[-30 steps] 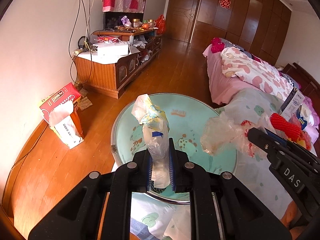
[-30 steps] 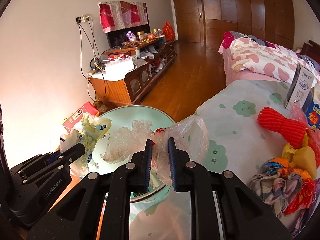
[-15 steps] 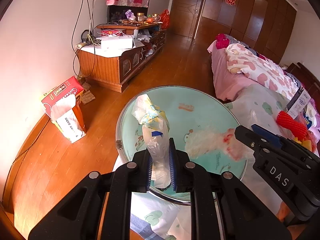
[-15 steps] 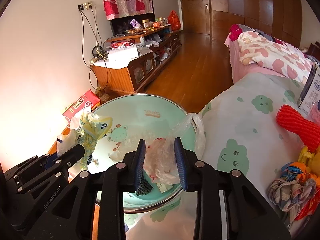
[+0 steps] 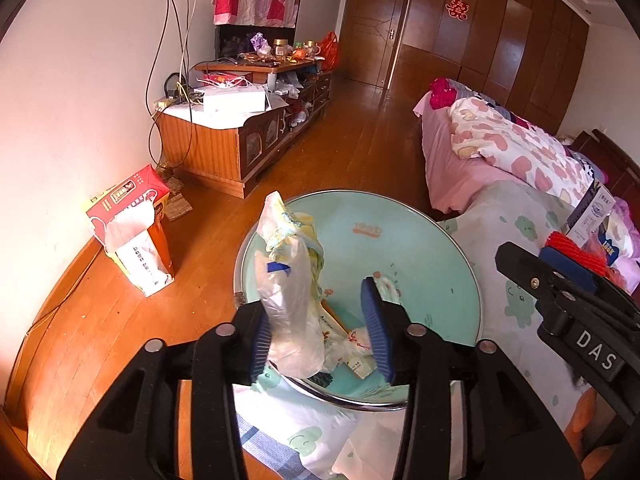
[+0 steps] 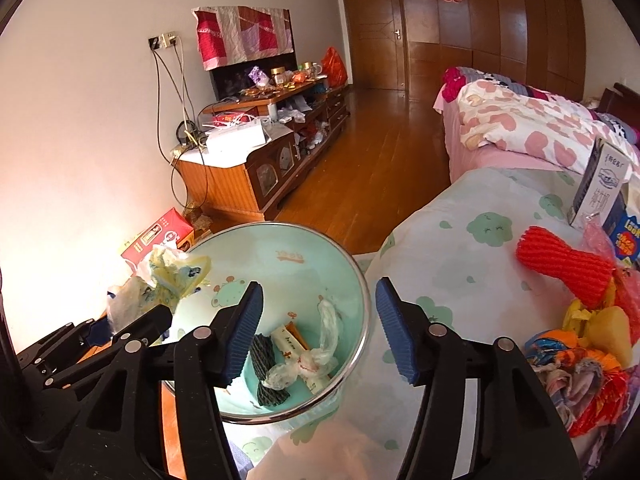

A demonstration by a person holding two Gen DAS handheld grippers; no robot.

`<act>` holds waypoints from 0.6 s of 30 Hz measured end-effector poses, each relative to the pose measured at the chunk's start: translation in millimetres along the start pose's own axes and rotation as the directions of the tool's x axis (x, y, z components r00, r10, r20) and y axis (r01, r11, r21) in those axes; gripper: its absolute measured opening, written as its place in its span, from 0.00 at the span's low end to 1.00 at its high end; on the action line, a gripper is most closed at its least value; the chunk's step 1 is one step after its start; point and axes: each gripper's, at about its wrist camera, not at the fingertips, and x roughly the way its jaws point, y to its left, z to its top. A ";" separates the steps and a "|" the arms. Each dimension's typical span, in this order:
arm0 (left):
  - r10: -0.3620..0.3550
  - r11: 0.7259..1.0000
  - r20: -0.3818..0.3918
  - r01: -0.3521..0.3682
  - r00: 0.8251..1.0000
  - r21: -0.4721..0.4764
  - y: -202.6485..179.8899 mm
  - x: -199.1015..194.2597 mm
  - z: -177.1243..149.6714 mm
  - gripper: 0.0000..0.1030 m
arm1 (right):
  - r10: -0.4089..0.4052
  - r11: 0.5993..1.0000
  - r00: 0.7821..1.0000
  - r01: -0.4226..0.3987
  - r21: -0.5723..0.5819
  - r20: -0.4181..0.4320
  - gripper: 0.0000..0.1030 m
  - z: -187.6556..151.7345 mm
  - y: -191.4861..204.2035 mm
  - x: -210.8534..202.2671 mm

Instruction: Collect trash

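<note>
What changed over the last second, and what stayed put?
The right tongs opened and dropped the clear plastic bag into the green basin. The left tongs opened too; the crumpled wrapper leans on one finger, not yet fallen. The basin and red foam net stayed.

A white wall [image 5: 80, 80] carries a socket with hanging cables [image 5: 168, 60]. Below it stands a cluttered wooden cabinet [image 5: 224, 152] on a glossy wooden floor [image 5: 352, 140]. Dark wood wardrobes [image 6: 500, 20] and a door [image 6: 376, 28] close the far end. A bed [image 6: 520, 128] with a pink heart-patterned quilt lies on the right, in warm daylight.
</note>
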 end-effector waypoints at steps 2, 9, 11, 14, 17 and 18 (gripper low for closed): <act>0.013 1.000 0.020 -0.013 1.000 0.005 -1.2 -5.0 1.9 0.54 | -0.044 0.999 0.999 0.044 -0.001 0.030 0.75 -1.9 -2.1 -8.9; 0.024 0.999 0.073 -0.025 0.997 0.023 -14.8 -20.4 1.7 0.73 | -0.294 0.956 0.937 0.293 0.033 0.190 0.86 -14.9 -23.4 -46.3; 0.024 0.999 0.081 -0.027 0.996 0.035 -22.1 -24.0 -0.4 0.78 | -0.316 0.949 0.923 0.310 0.063 0.221 0.86 -19.6 -35.9 -55.6; 0.013 0.999 0.089 -0.017 0.996 0.039 -30.8 -28.7 -3.7 0.80 | -0.313 0.950 0.926 0.306 0.067 0.213 0.86 -23.2 -51.7 -65.9; 0.001 0.999 0.094 -0.005 0.996 0.041 -39.2 -32.5 -7.0 0.85 | -0.324 0.946 0.924 0.320 0.051 0.205 0.88 -25.2 -61.8 -76.4; -0.004 0.999 0.095 0.000 0.995 0.041 -41.9 -33.7 -8.4 0.87 | -0.326 0.945 0.924 0.322 0.053 0.200 0.89 -25.6 -63.4 -79.0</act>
